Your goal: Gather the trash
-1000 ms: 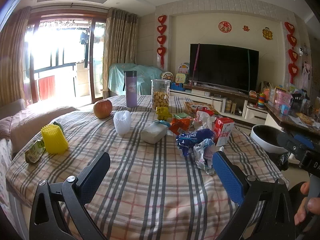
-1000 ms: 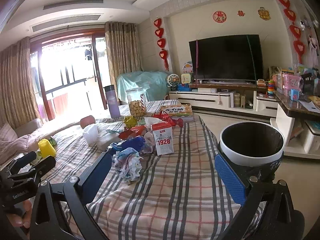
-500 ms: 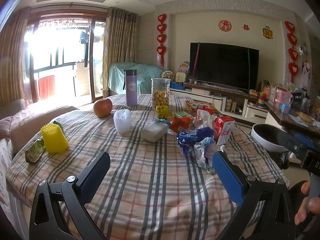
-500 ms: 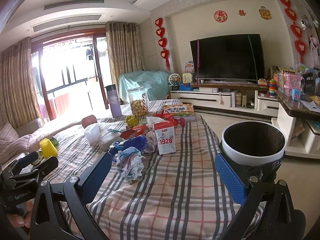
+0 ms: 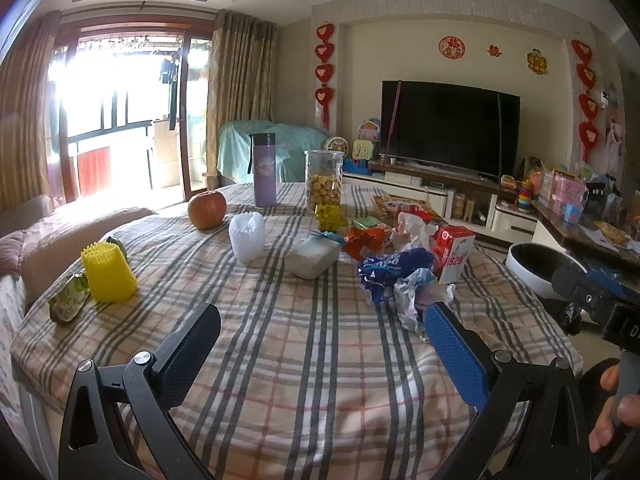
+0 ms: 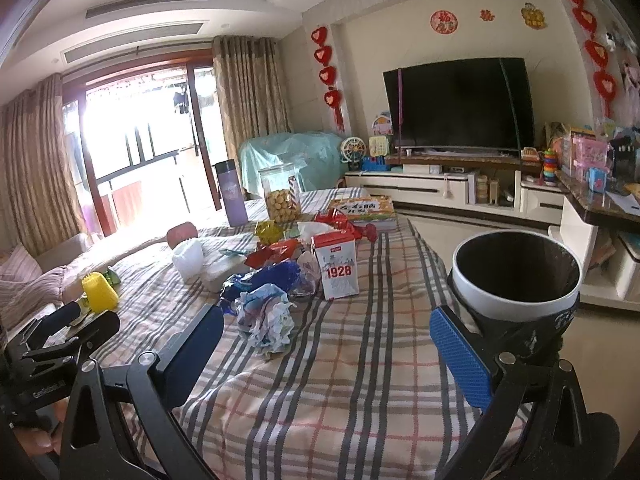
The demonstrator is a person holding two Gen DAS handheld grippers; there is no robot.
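Trash lies in a heap on the plaid tablecloth [image 5: 304,344]: a crumpled paper wad [image 5: 416,292] [image 6: 266,320], a blue wrapper [image 5: 394,262] [image 6: 272,274], a red-and-white "1928" carton [image 5: 454,254] [image 6: 338,266], an orange wrapper [image 5: 366,240] and a white tissue [image 5: 412,226]. A white-rimmed black bin [image 6: 516,276] [image 5: 540,264] stands off the table's right edge. My left gripper [image 5: 320,332] is open above the near table, the wad beside its right finger. My right gripper [image 6: 326,334] is open too, between the wad and the bin, holding nothing.
Farther back stand an apple [image 5: 207,209], a purple flask [image 5: 264,170], a snack jar [image 5: 324,180], a white cup [image 5: 247,236], a grey box [image 5: 314,258], a yellow cup [image 5: 108,272] and a green packet [image 5: 68,298]. A TV [image 5: 448,128] fills the far wall.
Both grippers have crept slightly forward toward the trash heap; the wad and carton sit a little nearer in the right wrist view. Nothing was grasped.
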